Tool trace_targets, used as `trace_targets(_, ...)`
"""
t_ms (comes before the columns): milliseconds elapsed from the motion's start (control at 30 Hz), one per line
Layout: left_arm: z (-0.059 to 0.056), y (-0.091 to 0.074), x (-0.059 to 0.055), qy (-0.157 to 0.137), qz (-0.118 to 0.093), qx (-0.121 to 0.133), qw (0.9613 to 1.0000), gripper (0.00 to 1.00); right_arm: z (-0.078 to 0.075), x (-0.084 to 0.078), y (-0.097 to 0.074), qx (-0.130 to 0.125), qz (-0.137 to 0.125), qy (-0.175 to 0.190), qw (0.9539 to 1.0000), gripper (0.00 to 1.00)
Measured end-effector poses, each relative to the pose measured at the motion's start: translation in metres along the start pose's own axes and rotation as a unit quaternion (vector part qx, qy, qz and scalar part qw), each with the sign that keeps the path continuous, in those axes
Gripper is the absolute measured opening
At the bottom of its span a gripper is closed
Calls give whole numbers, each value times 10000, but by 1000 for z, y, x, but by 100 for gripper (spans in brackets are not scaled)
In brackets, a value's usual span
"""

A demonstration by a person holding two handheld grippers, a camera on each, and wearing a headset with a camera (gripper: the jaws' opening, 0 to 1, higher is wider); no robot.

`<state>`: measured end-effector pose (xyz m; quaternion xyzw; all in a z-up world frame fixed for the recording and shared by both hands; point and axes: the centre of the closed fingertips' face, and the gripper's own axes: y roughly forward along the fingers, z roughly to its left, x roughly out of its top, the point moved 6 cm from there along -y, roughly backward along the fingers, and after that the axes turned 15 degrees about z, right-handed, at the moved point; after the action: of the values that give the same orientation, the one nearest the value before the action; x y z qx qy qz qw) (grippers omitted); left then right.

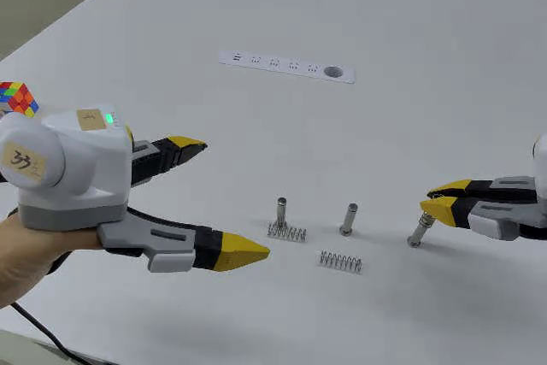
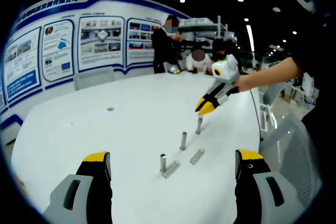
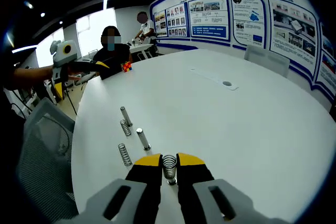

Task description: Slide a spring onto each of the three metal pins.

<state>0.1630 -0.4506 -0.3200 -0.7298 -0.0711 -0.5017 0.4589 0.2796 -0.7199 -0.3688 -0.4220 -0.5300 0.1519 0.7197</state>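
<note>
Far left: a multicoloured puzzle cube (image 1: 17, 98) sits at the edge of the white counter (image 1: 359, 14), well apart from the work; it has no part in the task.

Left hand-held gripper (image 1: 235, 198): jaws spread wide, holding nothing; it hovers above the counter to the left of the parts, yellow tips pointing toward them. Judgement: it is on standby, placed to reach the nearest loose spring.

Left steel pin (image 1: 281, 211): stands upright on its wider end and is bare; the first coil spring (image 1: 286, 232) lies on its side touching the foot of this pin, not fitted.

Middle steel pin (image 1: 349, 219): stands on its wider end and is bare; the second coil spring (image 1: 340, 261) lies flat on the counter just in front of it, apart from it.

Right steel pin (image 1: 418, 232): leans slightly in the head view; the third coil spring (image 3: 169, 165) sits at its upper end.

Right hand-held gripper (image 1: 430, 200): jaws drawn almost together, pinching the third coil spring by its sides. In the right gripper view the open bore of the coil faces the camera and the foot of the pin shows below it. Judgement: the side grip leaves the bore free, so the coil can travel down the shank. How far it is already threaded cannot be told; two springs remain to be fitted.
</note>
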Motion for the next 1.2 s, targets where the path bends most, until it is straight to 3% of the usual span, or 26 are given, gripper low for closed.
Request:
trace_targets(200,4,-1,4,-74,-109,52,9999,100,0,-5,4,0,67,16,10000,11)
trace_targets(367,4,-1,1,-80,-43,60,9999,100,-1,-7,8,13,93,40,9999,11)
trace_targets(500,3,-2,2,-175,-185,41,9997,100,-1,-9,11,24,117,30,9999,11)
trace_targets(767,7,-5,-1,-258,-173,111,9995,100,-1,-12,16,39,160,40,9999,11)
trace_targets(1200,5,-4,-13,-287,43,143,9995,100,-1,-20,26,49,326,-56,9994,11)
